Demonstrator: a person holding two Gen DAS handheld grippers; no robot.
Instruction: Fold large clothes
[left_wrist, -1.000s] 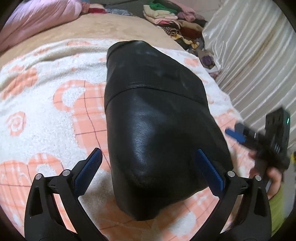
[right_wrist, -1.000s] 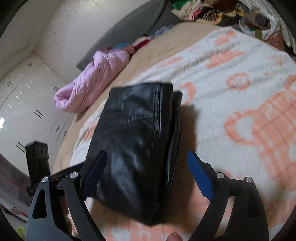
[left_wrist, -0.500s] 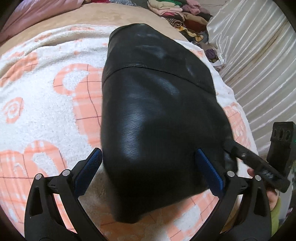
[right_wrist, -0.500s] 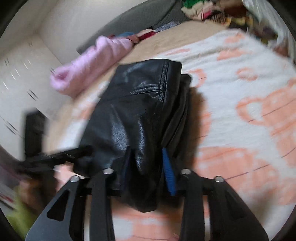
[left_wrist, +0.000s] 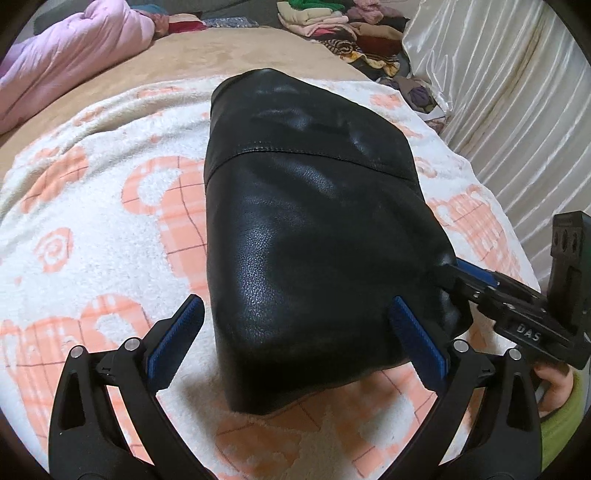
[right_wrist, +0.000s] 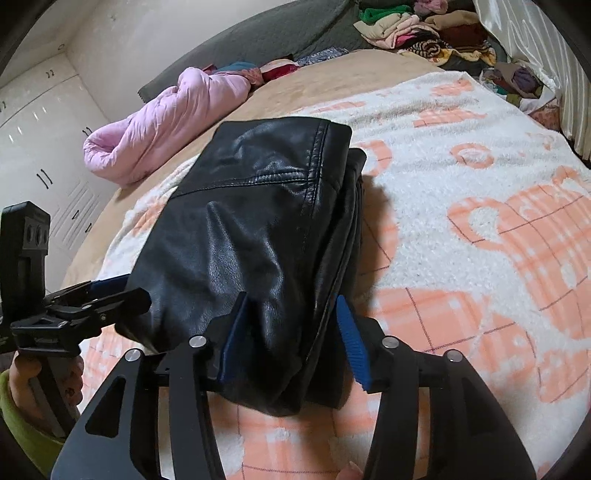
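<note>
The right hand-held gripper (right_wrist: 291, 332), spread a second ago, now pinches the near corner of the folded black leather jacket (left_wrist: 314, 240); the left hand-held gripper (left_wrist: 295, 339) stays spread over its near edge. The jacket lies on the bed's orange-patterned blanket (left_wrist: 92, 229), so a further fold or lift seems imminent. Embossed lettering on the right gripper reads "DAS"

White blanket with orange hearts (left_wrist: 92, 229) underfoot, pink quilt (left_wrist: 66, 55) at ten o'clock, clothes pile (left_wrist: 343, 26) at one, pleated curtain (left_wrist: 517, 92) at two
</note>
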